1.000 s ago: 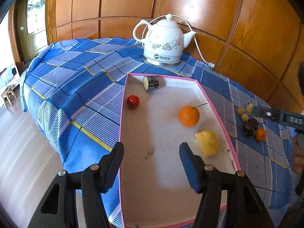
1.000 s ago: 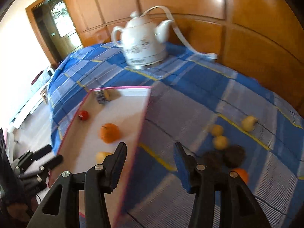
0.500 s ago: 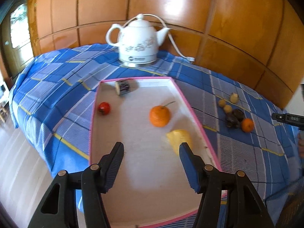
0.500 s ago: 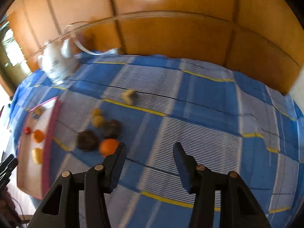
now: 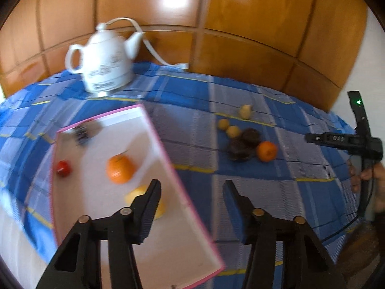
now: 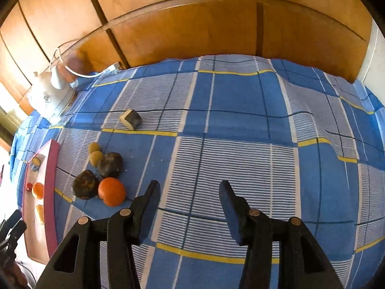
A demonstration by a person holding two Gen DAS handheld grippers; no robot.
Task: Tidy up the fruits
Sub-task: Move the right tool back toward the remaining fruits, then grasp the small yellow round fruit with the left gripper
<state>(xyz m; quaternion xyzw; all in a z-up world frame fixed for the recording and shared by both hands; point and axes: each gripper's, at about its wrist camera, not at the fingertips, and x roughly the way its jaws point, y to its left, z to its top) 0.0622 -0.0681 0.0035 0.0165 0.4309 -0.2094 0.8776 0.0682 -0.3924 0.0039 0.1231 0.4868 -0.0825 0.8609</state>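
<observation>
A pink-rimmed white tray [image 5: 158, 139] holds an orange [image 5: 119, 169], a small red fruit [image 5: 63, 168], a yellow piece [image 5: 137, 193] and a dark-skinned cut piece [image 5: 81, 132]. On the blue checked cloth lie a loose orange [image 6: 112, 191], two dark round fruits [image 6: 85, 187], two small yellow fruits [image 6: 95, 153] and a cut piece [image 6: 130, 119]. My left gripper [image 5: 191, 195] is open and empty above the tray's right rim. My right gripper [image 6: 189, 195] is open and empty over bare cloth, right of the loose orange. It also shows in the left wrist view [image 5: 336, 141].
A white electric kettle [image 5: 105, 60] with a cord stands at the back of the table against the wood-panelled wall [image 6: 192, 24]. The cloth [image 6: 240, 144] runs wide to the right and is wrinkled there. The tray [image 6: 51, 180] lies at the left.
Both views have swung to the right. The left wrist view now faces the loose fruits instead of the tray's middle. The right gripper has come closer to the cloth. Both stay open.
</observation>
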